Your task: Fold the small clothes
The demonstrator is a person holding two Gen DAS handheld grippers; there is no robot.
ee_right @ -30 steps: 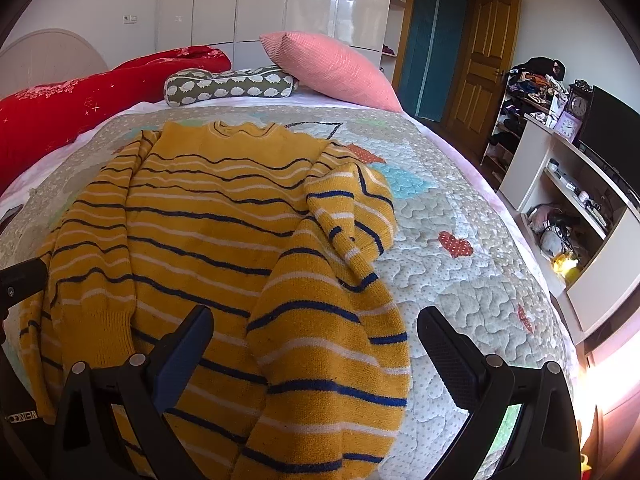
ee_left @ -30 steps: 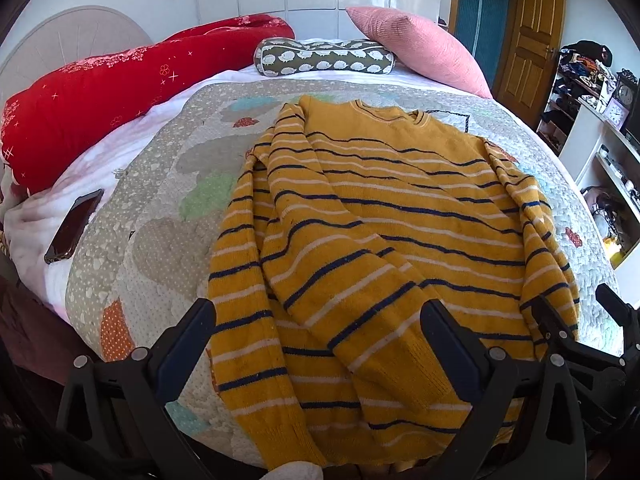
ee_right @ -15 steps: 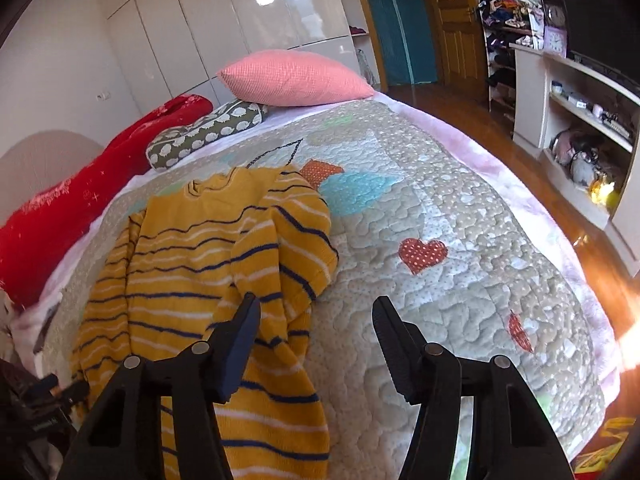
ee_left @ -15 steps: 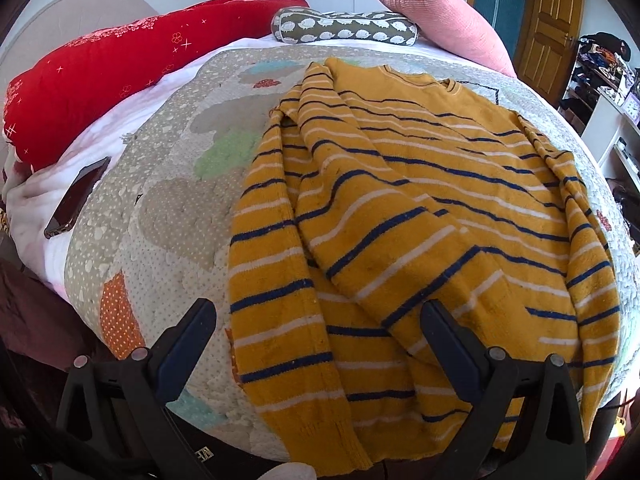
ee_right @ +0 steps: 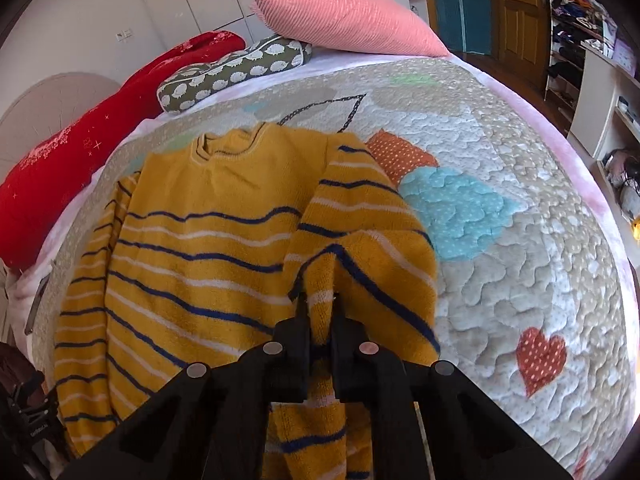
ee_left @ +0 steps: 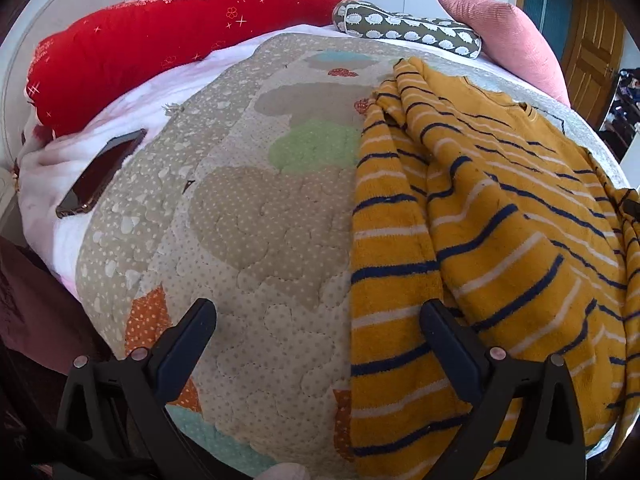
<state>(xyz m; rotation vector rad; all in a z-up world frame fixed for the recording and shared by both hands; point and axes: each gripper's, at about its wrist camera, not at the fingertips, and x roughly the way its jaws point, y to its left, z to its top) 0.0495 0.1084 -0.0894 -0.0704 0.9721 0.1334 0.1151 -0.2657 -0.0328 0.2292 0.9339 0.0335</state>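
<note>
Striped yellow sweater (ee_right: pixel 208 248) spread on the quilted bed cover (ee_right: pixel 500 280), its sleeve (ee_right: pixel 360 248) bunched ahead of the right gripper (ee_right: pixel 320 308), whose jaws have just closed and now pinch the knit. The left gripper (ee_left: pixel 316 320) stands wide open, empty, its right finger (ee_left: pixel 452 344) at the sweater's edge. Step: sleeve fold; next, probably carry the sleeve across the body.

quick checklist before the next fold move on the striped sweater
1. Right hand-held gripper pinched on the sweater sleeve fold: ok; jaws have just closed.
2. Left hand-held gripper open, nothing between its fingers: ok.
3. Left hand-held gripper lined up on the sweater's edge: not ok, mostly over quilt.
4. Phone away from sweater: ok.
5. Grip catches one layer only: cannot tell.
</note>
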